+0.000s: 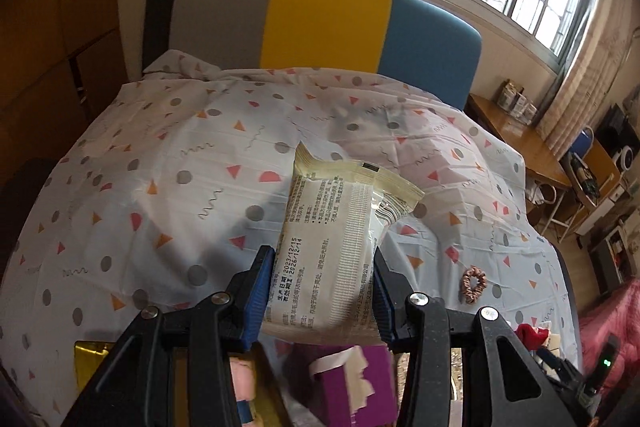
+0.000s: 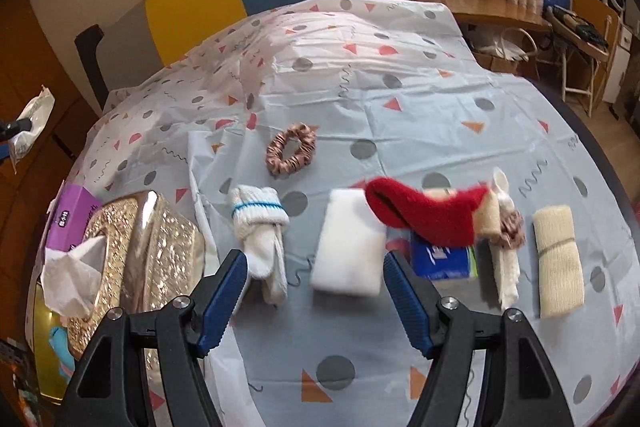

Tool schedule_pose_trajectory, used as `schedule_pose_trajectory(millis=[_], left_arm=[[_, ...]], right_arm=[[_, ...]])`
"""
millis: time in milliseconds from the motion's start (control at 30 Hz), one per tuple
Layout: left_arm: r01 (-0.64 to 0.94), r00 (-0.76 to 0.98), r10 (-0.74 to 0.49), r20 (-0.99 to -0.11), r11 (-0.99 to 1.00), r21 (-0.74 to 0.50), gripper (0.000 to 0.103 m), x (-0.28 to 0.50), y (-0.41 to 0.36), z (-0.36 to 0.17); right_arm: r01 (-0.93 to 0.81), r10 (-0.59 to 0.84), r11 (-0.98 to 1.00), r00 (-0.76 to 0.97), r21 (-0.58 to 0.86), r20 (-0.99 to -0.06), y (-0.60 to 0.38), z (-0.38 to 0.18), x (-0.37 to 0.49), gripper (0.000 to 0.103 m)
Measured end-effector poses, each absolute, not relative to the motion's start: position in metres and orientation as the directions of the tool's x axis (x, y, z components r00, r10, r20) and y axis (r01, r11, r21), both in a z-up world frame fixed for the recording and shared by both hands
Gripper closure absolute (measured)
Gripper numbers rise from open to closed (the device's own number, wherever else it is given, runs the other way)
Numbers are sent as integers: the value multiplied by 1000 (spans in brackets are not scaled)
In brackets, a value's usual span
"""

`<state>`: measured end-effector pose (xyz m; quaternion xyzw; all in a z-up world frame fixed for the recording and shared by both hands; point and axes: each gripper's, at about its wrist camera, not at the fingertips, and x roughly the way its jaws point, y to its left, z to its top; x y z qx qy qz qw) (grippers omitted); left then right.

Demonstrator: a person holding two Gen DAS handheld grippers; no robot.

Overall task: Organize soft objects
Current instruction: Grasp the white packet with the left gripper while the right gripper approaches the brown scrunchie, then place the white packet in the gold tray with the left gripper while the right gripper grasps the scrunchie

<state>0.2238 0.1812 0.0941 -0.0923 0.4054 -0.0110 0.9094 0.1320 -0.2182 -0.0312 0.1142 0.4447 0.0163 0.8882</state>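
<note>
My left gripper (image 1: 322, 259) is shut on a cream plastic packet (image 1: 332, 227) with printed text, held up above the patterned tablecloth (image 1: 160, 167). That packet also shows at the far left of the right wrist view (image 2: 30, 123). My right gripper (image 2: 315, 261) is open over the table, with a white folded pad (image 2: 348, 247) lying below between its fingers, untouched. Around it lie rolled white socks (image 2: 260, 223), a red sock (image 2: 424, 215), a brown scrunchie (image 2: 291, 149), a beige folded cloth (image 2: 558, 263) and a blue tissue pack (image 2: 440, 261).
A glittery gold tissue box (image 2: 160, 239) and a purple box (image 2: 70, 219) stand at the table's left side. A chair with a grey, yellow and blue backrest (image 1: 328, 23) stands behind the table. A wooden desk (image 2: 460, 3) and clutter are at the right.
</note>
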Motion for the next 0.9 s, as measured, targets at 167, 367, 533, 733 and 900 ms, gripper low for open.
schedule_pose_trajectory(millis=[167, 367, 533, 733, 900], left_arm=[[-123, 673, -82, -736, 968, -220, 57, 183, 241, 74], [-218, 638, -43, -768, 947, -234, 57, 119, 297, 26], [-311, 583, -33, -812, 914, -260, 57, 80, 330, -21], [-354, 526, -56, -849, 893, -278, 56, 73, 333, -66], [-332, 517, -78, -853, 900, -284, 53, 94, 314, -80]], right_arm=[[1, 134, 987, 568, 163, -812, -196, -28, 199, 31], [11, 63, 997, 464, 76, -884, -183, -56, 268, 30], [26, -8, 1000, 392, 3, -920, -177, -80, 303, 30], [-11, -79, 996, 308, -87, -948, -165, -111, 316, 74], [-30, -93, 994, 328, -109, -940, -163, -117, 308, 84]])
